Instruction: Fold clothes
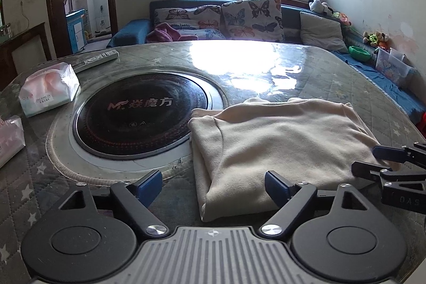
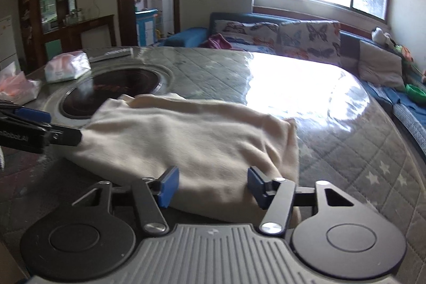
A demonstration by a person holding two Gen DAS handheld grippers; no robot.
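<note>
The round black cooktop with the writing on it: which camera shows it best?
The left wrist view. There the cooktop lies whole and sharp, its lettering legible. In the right wrist view the cooktop is farther off, flattened, and partly hidden behind the cream garment.

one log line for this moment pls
garment: cream cloth folded on table | left gripper: open, at near edge | right gripper: open, over cloth

Cream folded fleece garment (image 1: 279, 140): soft, matt cloth. Round quilted tabletop (image 1: 332, 76): glossy clear cover. Black round glass hotplate (image 1: 138, 111): smooth, shiny.
</note>
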